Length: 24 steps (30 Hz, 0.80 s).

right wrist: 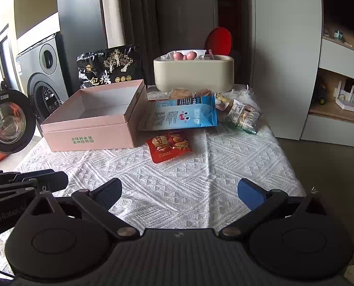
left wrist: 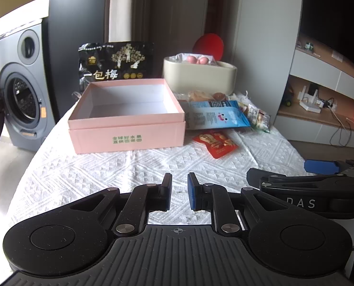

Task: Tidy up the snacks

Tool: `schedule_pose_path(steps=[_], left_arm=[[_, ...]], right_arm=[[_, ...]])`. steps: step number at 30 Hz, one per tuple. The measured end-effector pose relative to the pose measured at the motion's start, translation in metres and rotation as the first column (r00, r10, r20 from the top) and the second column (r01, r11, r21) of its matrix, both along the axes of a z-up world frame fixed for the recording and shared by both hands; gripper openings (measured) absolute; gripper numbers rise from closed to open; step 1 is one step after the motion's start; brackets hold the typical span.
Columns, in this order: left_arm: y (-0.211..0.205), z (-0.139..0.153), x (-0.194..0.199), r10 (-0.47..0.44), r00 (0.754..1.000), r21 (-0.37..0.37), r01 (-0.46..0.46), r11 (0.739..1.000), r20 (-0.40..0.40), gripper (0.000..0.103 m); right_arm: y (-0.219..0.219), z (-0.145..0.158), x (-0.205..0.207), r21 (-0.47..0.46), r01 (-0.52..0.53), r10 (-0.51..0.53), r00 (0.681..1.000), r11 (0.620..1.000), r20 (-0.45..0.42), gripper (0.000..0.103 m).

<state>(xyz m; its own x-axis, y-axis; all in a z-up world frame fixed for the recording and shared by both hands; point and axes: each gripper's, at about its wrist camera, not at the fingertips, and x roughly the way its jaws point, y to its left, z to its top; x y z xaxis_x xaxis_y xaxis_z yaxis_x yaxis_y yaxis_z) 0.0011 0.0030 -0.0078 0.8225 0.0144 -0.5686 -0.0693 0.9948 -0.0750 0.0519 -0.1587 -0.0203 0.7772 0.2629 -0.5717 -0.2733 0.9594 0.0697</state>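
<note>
Hand-held gripper, red packet, washing machine

Washer: you see it far left beside the counter, its door swung open.
Tissue box: cream, at the counter's far edge.
Router: white, on your right-hand shelf.
</note>
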Motion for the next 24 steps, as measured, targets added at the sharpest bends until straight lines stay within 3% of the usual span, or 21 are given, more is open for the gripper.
schedule_pose_path(steps=[24], left_arm=[[0.0008, -0.0041, -0.0007, 0.001, 1.0, -0.002, -0.001, 1.0, -0.003, 0.018]], right_arm=[[-0.001, -0.0017, -0.0003, 0.003, 0.001, -0.001, 1.0, 1.0, -0.005, 0.103]])
